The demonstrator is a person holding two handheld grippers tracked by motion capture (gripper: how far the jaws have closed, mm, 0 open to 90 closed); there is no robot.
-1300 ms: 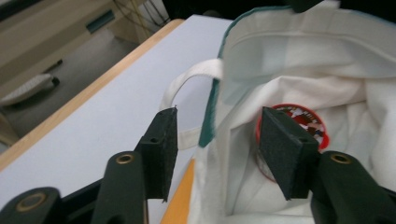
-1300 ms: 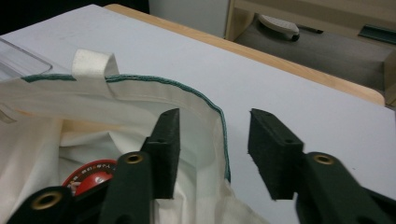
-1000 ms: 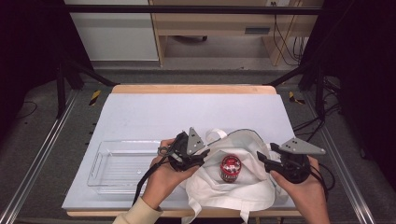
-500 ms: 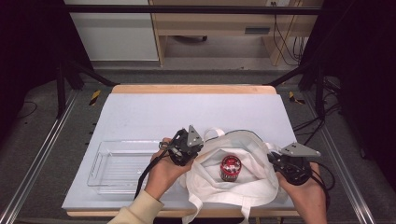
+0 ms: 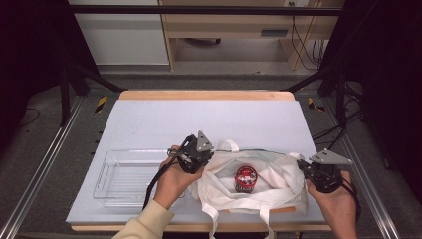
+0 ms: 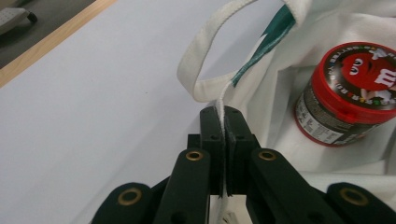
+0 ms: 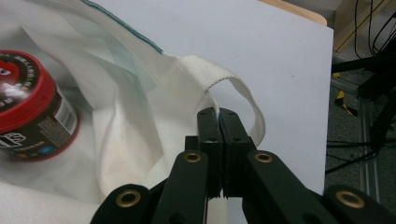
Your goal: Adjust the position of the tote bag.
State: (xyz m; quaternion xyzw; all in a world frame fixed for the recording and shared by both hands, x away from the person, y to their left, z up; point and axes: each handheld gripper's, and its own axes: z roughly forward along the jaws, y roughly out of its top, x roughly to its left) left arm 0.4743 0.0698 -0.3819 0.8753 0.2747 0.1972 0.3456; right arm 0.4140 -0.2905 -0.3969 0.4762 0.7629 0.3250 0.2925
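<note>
Both grippers, left [image 5: 203, 158] and right [image 5: 304, 169], are clamping the bag [image 5: 271, 186] rim at nine and three o'clock; next, spreading it around the candy jar [image 5: 246, 178].

The left gripper [image 5: 191, 158] and right gripper [image 5: 318, 174] are black, each topped by a grey three-cornered plate, with brass-ringed pivot screws (seen close up), trailing black cables; one cream sleeve [image 5: 144, 224].

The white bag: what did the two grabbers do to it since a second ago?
Both came down onto the white bag's rim. The left gripper and right gripper have just closed their jaws, each now pinching the fabric edge by a handle. The red-lidded jar stayed inside the bag, and the clear tray stayed beside it.
</note>
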